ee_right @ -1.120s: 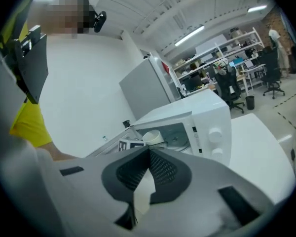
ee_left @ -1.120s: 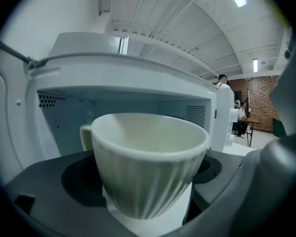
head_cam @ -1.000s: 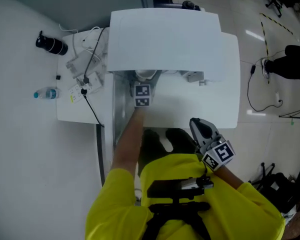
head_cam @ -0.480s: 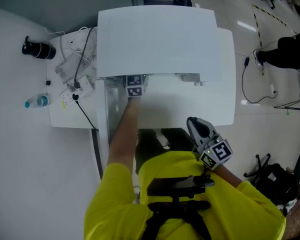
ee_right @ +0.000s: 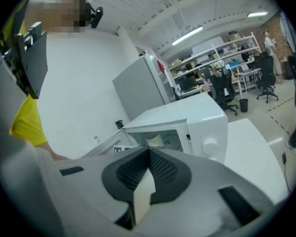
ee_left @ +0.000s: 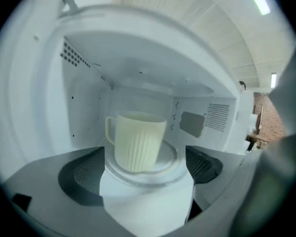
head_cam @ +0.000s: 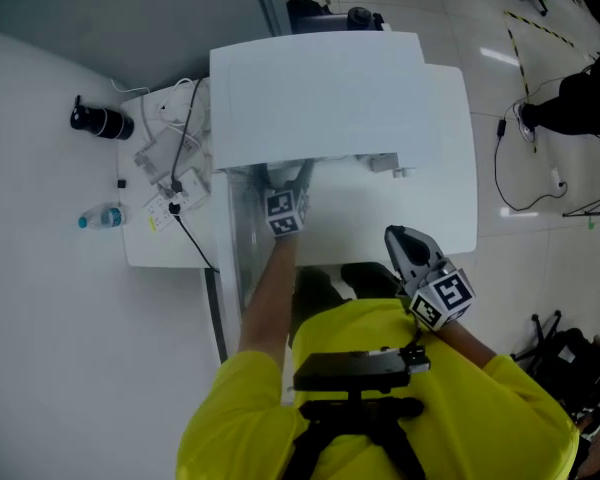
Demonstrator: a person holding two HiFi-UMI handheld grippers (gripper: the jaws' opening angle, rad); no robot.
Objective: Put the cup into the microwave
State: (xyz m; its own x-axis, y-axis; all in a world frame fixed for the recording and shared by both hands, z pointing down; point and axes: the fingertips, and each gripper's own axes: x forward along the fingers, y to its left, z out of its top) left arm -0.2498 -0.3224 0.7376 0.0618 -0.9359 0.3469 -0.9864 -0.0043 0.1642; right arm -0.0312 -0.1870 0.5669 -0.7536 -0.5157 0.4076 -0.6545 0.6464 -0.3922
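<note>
A cream ribbed cup point(ee_left: 135, 141) with its handle to the left stands upright on the glass turntable point(ee_left: 168, 158) inside the white microwave point(head_cam: 320, 83). My left gripper point(ee_left: 143, 176) is at the oven's mouth, jaws opening. Its dark pads point(ee_left: 83, 177) flank the near floor short of the cup and nothing sits between them. In the head view its marker cube point(head_cam: 283, 213) shows just outside the cavity. My right gripper point(head_cam: 404, 244) hangs back near my chest, shut and empty. The right gripper view shows the shut gripper point(ee_right: 149, 154) with the cup point(ee_right: 156, 140) beyond it.
The microwave door point(head_cam: 240, 248) swings open on the left, beside my left arm. The side table point(head_cam: 145, 253) carries a black cylinder point(head_cam: 100, 121), a water bottle point(head_cam: 102, 217) and a power strip with cables point(head_cam: 170, 173). Floor cables point(head_cam: 510, 168) lie to the right.
The left gripper reached in under the microwave's top, then drew back out toward me, leaving the cup on the turntable. The right gripper has hardly shifted.
</note>
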